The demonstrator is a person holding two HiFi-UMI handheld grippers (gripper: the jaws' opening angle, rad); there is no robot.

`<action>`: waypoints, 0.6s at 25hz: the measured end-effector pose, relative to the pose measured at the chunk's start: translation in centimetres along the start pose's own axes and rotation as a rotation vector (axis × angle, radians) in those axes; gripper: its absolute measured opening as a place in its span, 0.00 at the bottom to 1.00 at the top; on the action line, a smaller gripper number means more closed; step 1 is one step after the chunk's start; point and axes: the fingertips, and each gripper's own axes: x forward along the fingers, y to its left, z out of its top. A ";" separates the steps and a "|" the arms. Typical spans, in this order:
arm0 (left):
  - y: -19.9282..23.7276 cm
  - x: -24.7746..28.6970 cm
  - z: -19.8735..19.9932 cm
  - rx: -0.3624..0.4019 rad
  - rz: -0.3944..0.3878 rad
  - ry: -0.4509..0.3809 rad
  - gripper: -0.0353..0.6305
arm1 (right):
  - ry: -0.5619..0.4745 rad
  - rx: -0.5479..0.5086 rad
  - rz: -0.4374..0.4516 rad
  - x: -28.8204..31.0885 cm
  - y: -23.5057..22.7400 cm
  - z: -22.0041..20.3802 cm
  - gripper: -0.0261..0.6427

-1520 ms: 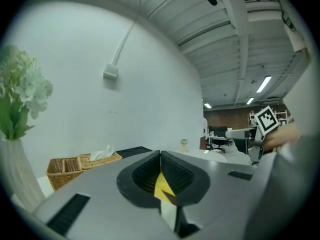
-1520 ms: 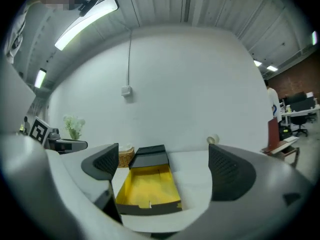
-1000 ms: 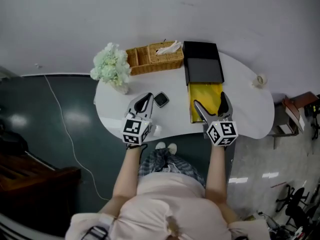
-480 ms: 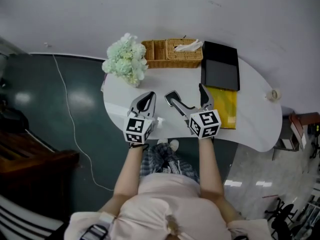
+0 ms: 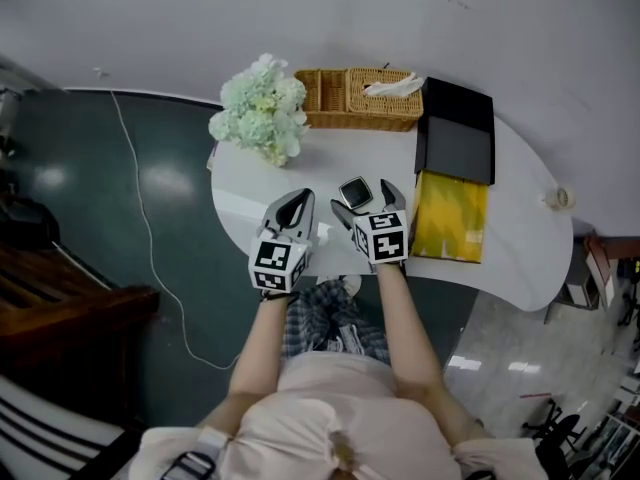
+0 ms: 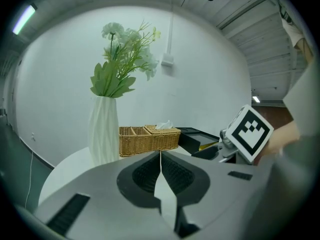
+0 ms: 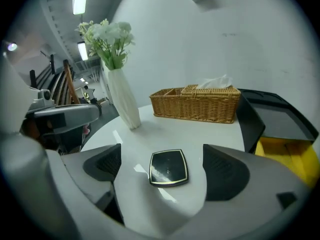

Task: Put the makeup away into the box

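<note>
Compact [image 7: 169,167]: glossy black, gold rim. Box [image 5: 449,218]: yellow inside; lid [image 5: 458,146] black. Basket [image 5: 355,98]: tan weave. Vase [image 7: 123,104]: white, ribbed. Flowers [image 5: 262,108]: pale green-white. Table [image 5: 245,188]: white. Floor [image 5: 120,188]: dark teal.

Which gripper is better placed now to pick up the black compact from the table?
Right. The right gripper is open and lined up on the black compact, seen between its jaws; the left gripper is shut and faces the vase.

Left gripper [image 5: 296,201] has its jaws pressed together; right gripper [image 5: 364,200] has jaws wide apart.
</note>
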 end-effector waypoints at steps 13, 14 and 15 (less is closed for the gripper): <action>1.0 -0.5 -0.8 -0.011 0.023 0.015 0.09 | 0.184 -0.018 -0.021 3.3 -0.4 -4.6 0.68; 1.1 -0.5 -0.8 -0.011 0.025 0.013 0.09 | 0.192 -0.017 -0.026 3.4 -0.5 -4.8 0.66; 1.1 -0.6 -0.8 -0.011 0.027 0.012 0.09 | 0.200 -0.019 -0.032 3.4 -0.7 -4.9 0.65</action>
